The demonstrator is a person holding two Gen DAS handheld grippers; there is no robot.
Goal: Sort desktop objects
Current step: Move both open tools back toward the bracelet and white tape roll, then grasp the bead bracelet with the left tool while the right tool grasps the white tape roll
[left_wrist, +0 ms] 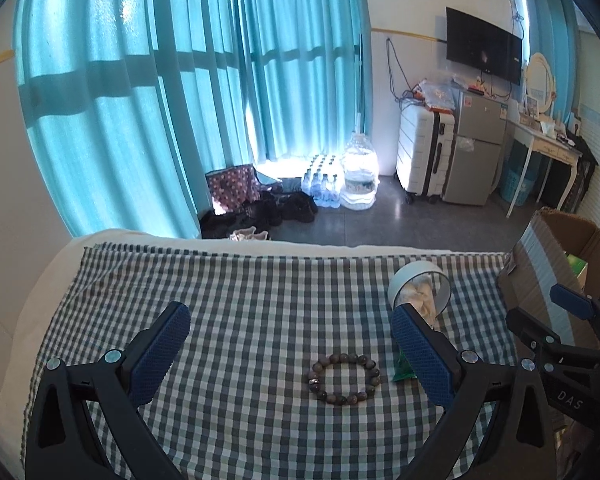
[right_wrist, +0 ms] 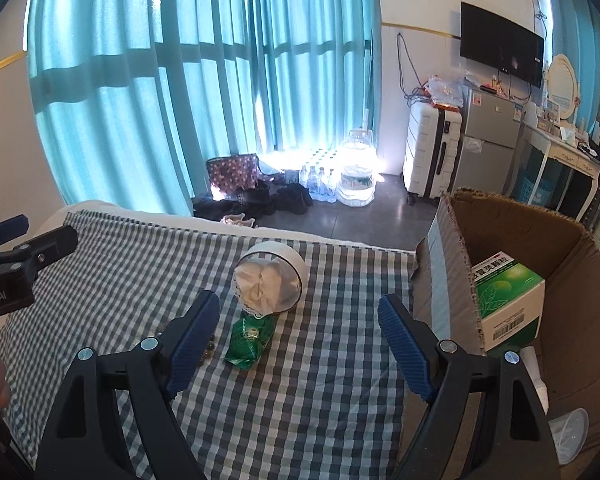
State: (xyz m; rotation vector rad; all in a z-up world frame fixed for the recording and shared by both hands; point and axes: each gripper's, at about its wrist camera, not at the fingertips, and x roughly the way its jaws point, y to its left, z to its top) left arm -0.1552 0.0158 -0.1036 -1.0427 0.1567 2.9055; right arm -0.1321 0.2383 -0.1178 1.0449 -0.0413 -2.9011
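Note:
A brown bead bracelet (left_wrist: 343, 377) lies on the checked cloth (left_wrist: 240, 300), between the fingers of my left gripper (left_wrist: 292, 324), which stands open and empty above it. A green sachet (right_wrist: 250, 338) lies just beyond the open, empty right gripper (right_wrist: 300, 312), and only a corner of the sachet (left_wrist: 403, 368) shows in the left wrist view. Behind it a white round container (right_wrist: 272, 280) lies on its side with crumpled white stuff spilling out. A few of the bracelet's beads (right_wrist: 208, 350) peek out beside the right gripper's left finger.
An open cardboard box (right_wrist: 451, 280) stands at the cloth's right edge, holding a green and white carton (right_wrist: 507, 300) and a white tube. The bed's far edge drops to a floor with bottles, shoes, a suitcase and a fridge.

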